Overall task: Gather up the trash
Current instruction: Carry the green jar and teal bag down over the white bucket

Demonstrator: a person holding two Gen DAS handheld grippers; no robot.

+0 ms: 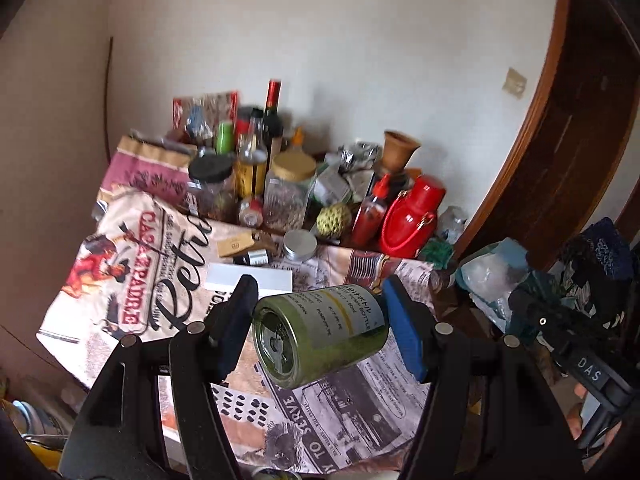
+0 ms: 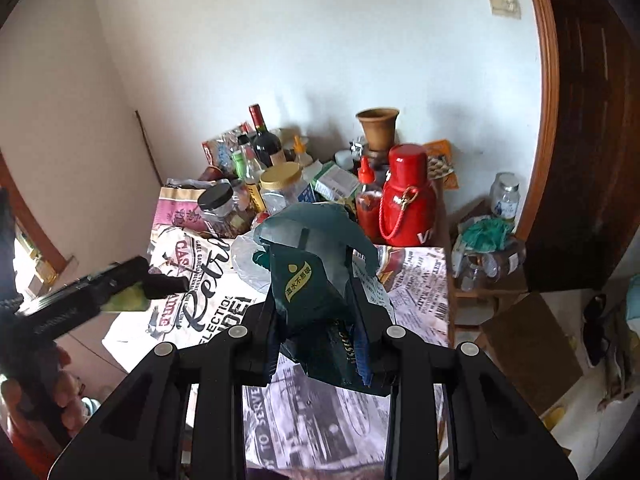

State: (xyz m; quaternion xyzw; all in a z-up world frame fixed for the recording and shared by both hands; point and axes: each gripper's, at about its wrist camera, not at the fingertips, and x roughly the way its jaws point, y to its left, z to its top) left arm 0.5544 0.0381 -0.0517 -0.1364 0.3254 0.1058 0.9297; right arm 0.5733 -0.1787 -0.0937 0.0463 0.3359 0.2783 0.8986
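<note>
My left gripper [image 1: 320, 328] is shut on a green glass bottle [image 1: 320, 336] with a white label, held sideways above the printed tablecloth [image 1: 140, 280]. The bottle's base faces the camera. My right gripper [image 2: 320, 312] is shut on a dark green plastic bag [image 2: 316, 280] with a pale crumpled top, held above the same cloth [image 2: 416, 280]. In the right wrist view the left gripper [image 2: 156, 286] shows at the left with the green bottle [image 2: 124, 300]. In the left wrist view the right gripper [image 1: 560, 320] shows at the right with the bag [image 1: 492, 276].
The back of the table is crowded: a wine bottle [image 1: 273, 120], jars [image 1: 288, 192], a red flask [image 1: 412, 216], a red sauce bottle [image 1: 370, 212], a clay pot [image 1: 398, 150], a silver-lidded jar [image 1: 299, 245] and a white box [image 1: 248, 276]. A wooden door frame [image 1: 552, 140] stands right.
</note>
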